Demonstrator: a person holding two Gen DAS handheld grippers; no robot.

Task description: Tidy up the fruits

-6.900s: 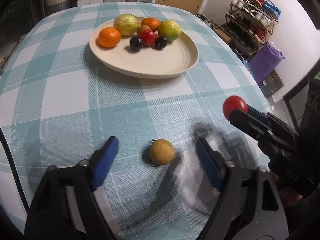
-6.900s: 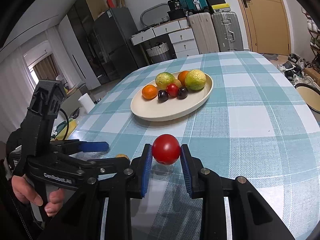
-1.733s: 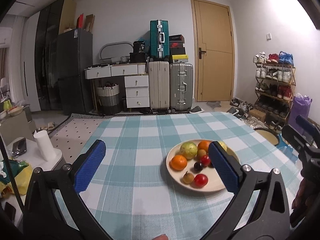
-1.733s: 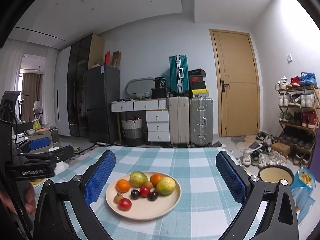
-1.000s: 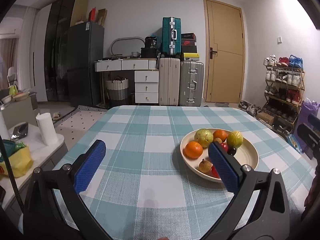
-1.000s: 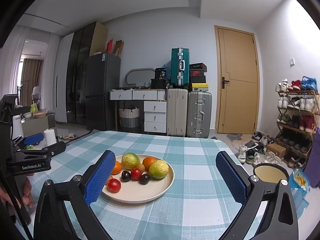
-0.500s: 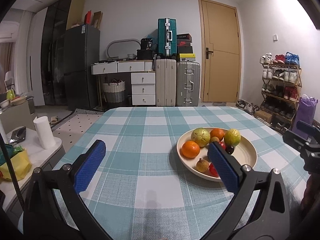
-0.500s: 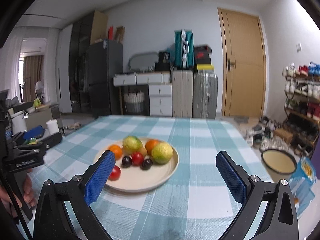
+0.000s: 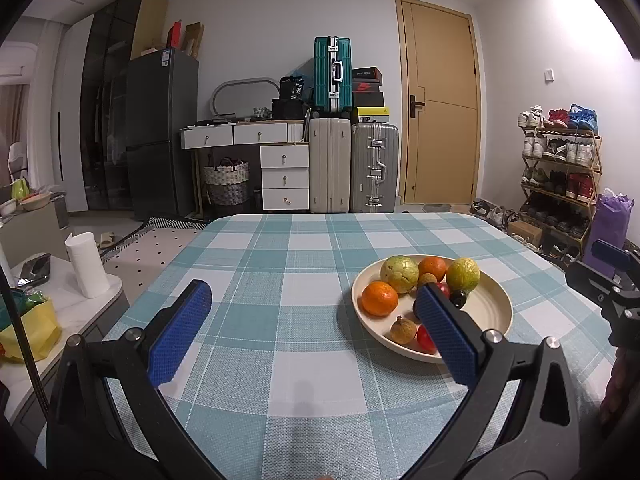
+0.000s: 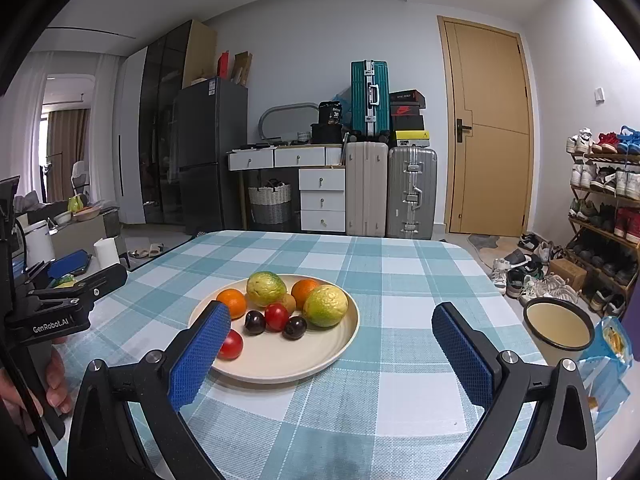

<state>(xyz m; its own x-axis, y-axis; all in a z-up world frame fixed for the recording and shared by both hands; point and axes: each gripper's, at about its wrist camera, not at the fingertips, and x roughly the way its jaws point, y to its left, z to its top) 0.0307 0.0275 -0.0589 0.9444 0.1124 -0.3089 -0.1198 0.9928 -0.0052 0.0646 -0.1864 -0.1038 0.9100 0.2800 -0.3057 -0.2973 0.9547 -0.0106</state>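
Observation:
A cream plate (image 9: 494,312) (image 10: 320,354) on the checked tablecloth holds several fruits: an orange (image 9: 380,298) (image 10: 233,302), two green-yellow guavas (image 9: 399,268) (image 10: 325,305), a second orange (image 10: 305,289), dark plums (image 10: 295,327), red tomatoes (image 10: 230,344) and a small brown fruit (image 9: 403,329). My left gripper (image 9: 316,336) is open and empty, held above the table to the plate's left. My right gripper (image 10: 332,354) is open and empty, held back from the plate's near edge.
The checked table (image 9: 280,264) ends at a near edge below both grippers. A side table with a paper roll (image 9: 86,264) stands to the left. Suitcases, drawers and a door line the far wall. A shoe rack (image 10: 608,216) and a round pot (image 10: 558,326) stand to the right.
Both grippers, earlier holding a tomato and straddling a brown fruit, are now open, empty and drawn back. Both fruits lie on the plate. In the last second only the views shift slightly.

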